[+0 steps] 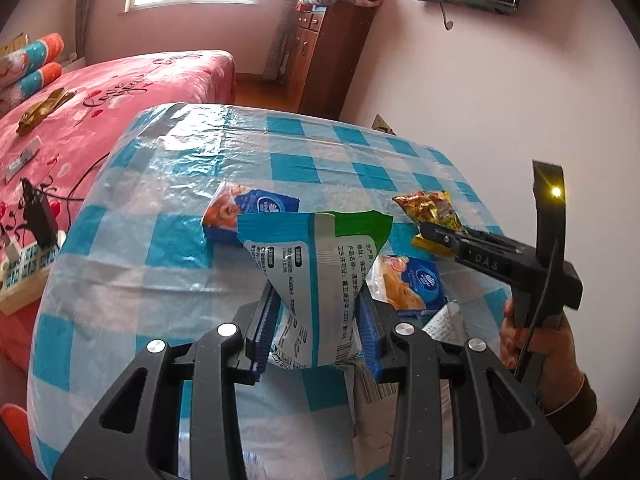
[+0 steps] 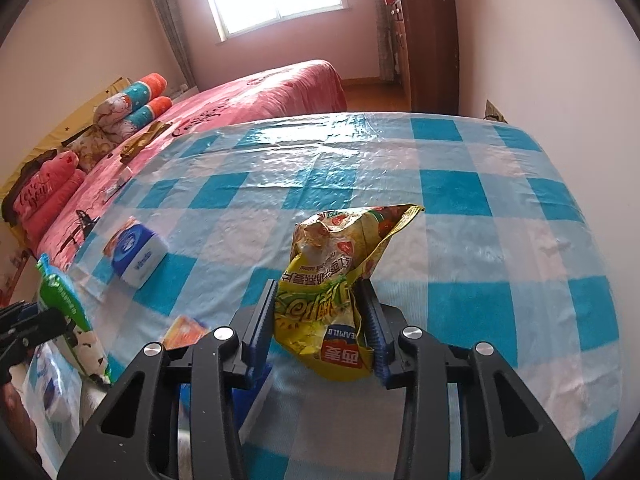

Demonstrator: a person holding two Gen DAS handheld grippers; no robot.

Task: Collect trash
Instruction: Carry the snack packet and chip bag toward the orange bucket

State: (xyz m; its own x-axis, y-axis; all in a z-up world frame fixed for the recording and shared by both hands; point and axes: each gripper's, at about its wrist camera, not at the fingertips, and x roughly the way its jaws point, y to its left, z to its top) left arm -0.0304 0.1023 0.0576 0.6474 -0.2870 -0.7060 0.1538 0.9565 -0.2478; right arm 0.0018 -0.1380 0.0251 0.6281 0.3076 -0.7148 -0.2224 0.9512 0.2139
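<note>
My left gripper (image 1: 318, 316) is shut on a blue, green and white wet-wipe wrapper (image 1: 316, 264) and holds it upright above the checked table (image 1: 180, 216). My right gripper (image 2: 320, 320) is shut on a crumpled yellow snack bag (image 2: 332, 280), also lifted off the table. In the left wrist view the right gripper (image 1: 430, 236) shows at the right with the snack bag (image 1: 430, 206) in it. In the right wrist view the left gripper (image 2: 24, 324) shows at the left edge with the wrapper (image 2: 64, 300).
Two blue tissue packs (image 1: 248, 212) (image 1: 412, 282) lie on the table behind the wrapper. One tissue pack (image 2: 136, 254) shows at the left in the right wrist view. A pink bed (image 1: 100, 96) stands left of the table, a wall to the right.
</note>
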